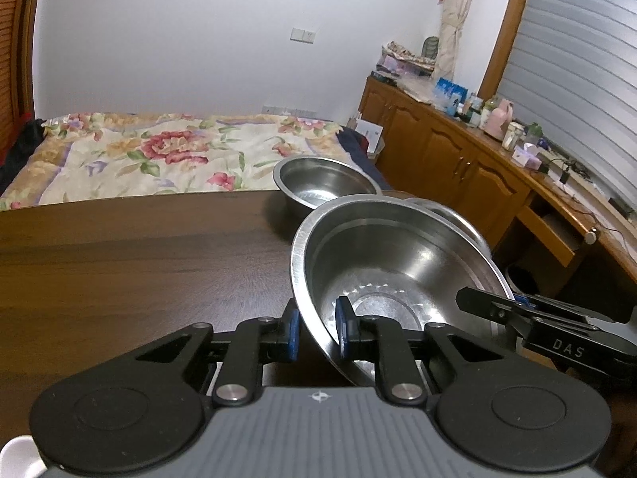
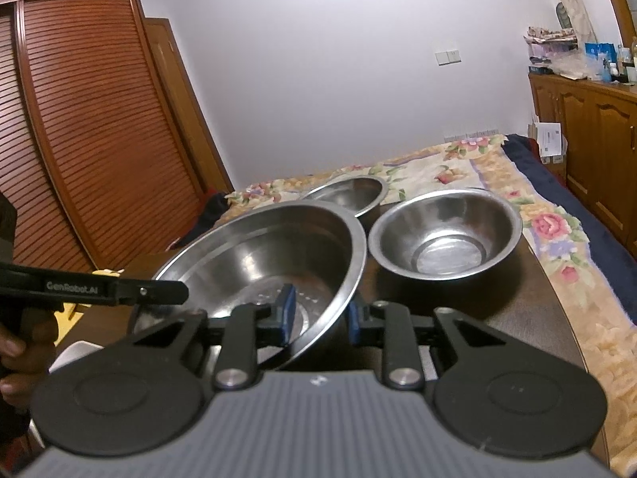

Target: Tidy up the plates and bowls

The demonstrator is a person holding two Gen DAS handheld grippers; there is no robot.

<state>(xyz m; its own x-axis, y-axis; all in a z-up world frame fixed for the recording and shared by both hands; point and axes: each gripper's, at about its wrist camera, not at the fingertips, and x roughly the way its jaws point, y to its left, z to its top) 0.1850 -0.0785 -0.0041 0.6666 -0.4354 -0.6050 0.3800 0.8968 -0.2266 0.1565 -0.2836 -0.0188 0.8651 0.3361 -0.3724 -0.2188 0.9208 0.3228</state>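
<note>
Large stainless steel bowl (image 1: 398,271), shiny, with a wide flat rim, is held tilted above the dark wooden surface (image 1: 139,271), mouth facing up and toward the cameras. Left gripper (image 1: 316,328) jaws pinch its left rim; right gripper (image 2: 320,314) jaws pinch its right rim. Two smaller steel bowls (image 2: 444,235) stand upright beyond, near the surface's far edge.

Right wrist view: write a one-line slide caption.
Both grippers pinch opposite rim edges of a large stainless steel basin above a dark wooden table, beside two smaller steel bowls.
</note>
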